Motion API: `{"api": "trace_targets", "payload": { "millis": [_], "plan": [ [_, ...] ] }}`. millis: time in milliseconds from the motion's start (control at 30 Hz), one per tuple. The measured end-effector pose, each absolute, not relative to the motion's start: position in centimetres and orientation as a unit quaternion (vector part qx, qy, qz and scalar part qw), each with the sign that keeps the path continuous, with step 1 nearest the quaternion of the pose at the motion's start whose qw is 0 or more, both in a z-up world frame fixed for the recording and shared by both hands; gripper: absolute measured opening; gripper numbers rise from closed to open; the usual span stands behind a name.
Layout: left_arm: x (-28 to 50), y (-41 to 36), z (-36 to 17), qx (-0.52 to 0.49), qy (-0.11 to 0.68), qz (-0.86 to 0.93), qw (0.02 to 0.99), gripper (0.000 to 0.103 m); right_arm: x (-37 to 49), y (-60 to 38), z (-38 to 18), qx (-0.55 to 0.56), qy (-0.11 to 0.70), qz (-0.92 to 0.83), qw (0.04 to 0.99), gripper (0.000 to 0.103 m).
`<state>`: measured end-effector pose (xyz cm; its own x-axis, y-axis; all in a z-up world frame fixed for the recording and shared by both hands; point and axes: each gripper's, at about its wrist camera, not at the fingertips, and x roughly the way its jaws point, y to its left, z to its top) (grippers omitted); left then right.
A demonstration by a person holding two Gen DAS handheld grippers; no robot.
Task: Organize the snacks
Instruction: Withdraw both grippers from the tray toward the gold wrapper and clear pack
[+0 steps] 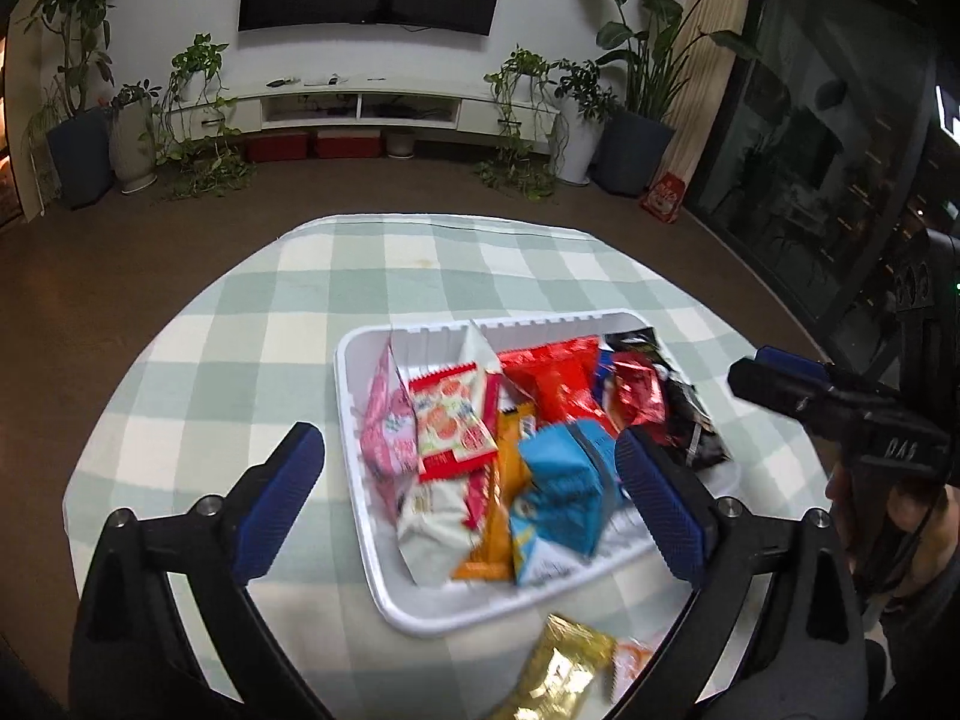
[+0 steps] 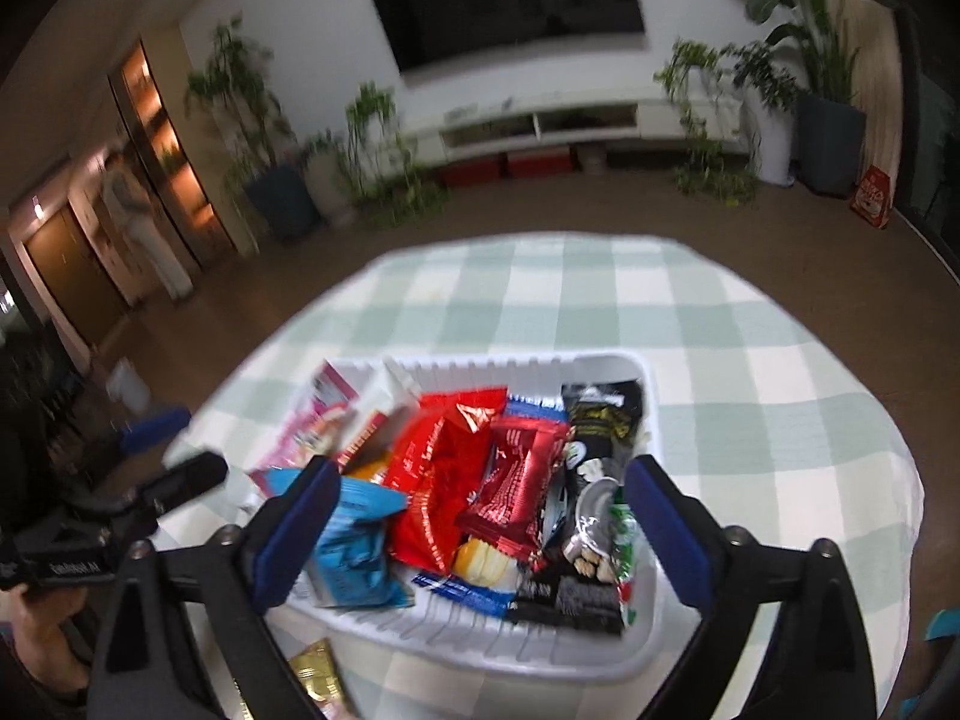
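Note:
A white basket (image 1: 354, 420) stands on the checked table, filled with snack packets: pink (image 1: 390, 438), red-and-white (image 1: 453, 420), blue (image 1: 561, 480), orange (image 1: 498, 516), red (image 1: 558, 384) and black (image 1: 690, 420). My left gripper (image 1: 468, 444) hangs open above the basket's left half, nothing between its blue pads. A gold packet (image 1: 564, 666) lies on the cloth in front of the basket. In the right wrist view my right gripper (image 2: 483, 471) is open over the basket (image 2: 654, 408), above the red packet (image 2: 438, 480) and a dark red bar (image 2: 516, 492). Each gripper shows in the other's view: right gripper (image 1: 756, 366), left gripper (image 2: 180, 447).
The table wears a green-and-white checked cloth (image 1: 300, 312), with bare cloth behind and left of the basket. Brown floor surrounds it. Potted plants (image 1: 78, 120), a low TV unit (image 1: 360, 108) and glass doors (image 1: 810, 150) stand far off. A person (image 2: 132, 198) stands by a distant doorway.

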<state>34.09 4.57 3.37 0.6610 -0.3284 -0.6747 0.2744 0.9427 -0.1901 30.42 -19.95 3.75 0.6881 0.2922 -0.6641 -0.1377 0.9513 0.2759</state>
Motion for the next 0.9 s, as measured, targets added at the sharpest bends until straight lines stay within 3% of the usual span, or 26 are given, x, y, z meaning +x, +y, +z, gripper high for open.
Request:
{"api": "trace_targets", "payload": {
  "millis": [267,467,900],
  "plan": [
    [24.5,2.9,3.2,-0.014,0.332,-0.186,0.925,0.102,21.1,-20.8,3.3,0.143,0.329,0.150,0.921,0.103],
    [19.5,1.7,0.0,-0.004,0.376,-0.178,0.909,0.103,16.7,-20.5,0.1,0.143,0.342,0.156,0.915,0.103],
    [18.0,0.7,-4.2,0.061,0.412,-0.127,0.900,0.102,15.5,-18.0,-1.9,0.062,0.361,0.158,0.917,0.103]
  ]
}}
